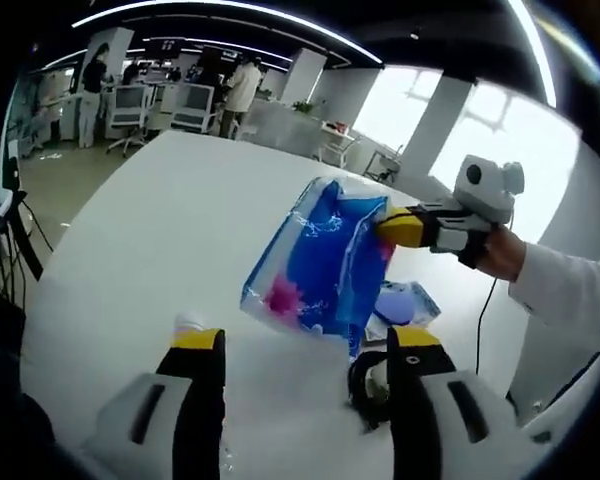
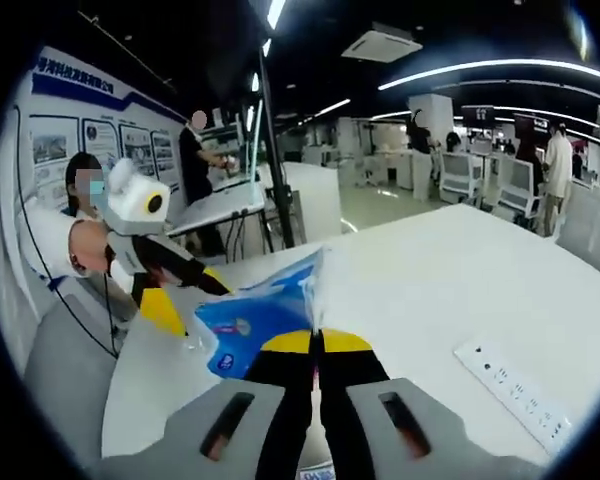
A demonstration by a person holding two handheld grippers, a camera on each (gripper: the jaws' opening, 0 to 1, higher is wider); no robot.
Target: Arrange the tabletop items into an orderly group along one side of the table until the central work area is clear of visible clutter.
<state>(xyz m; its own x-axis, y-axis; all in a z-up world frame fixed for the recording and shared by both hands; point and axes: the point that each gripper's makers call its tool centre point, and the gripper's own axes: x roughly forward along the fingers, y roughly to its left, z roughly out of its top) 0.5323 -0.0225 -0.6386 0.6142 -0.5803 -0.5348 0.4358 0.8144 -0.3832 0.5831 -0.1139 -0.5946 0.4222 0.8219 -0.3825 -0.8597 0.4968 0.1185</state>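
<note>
One blue bag (image 1: 320,260) held aloft over tabletop (image 1: 160,230), pinched at edge in right gripper (image 1: 398,228) jaws, likely for carrying sideward. Left gripper (image 1: 305,345) jaws wide, empty, beneath.

The blue bag (image 1: 320,260) covers part of a small blue-and-white packet (image 1: 405,303) behind it. A dark thing (image 1: 365,385) on the counter (image 1: 170,230) hides behind a finger — too blurry to name.
</note>
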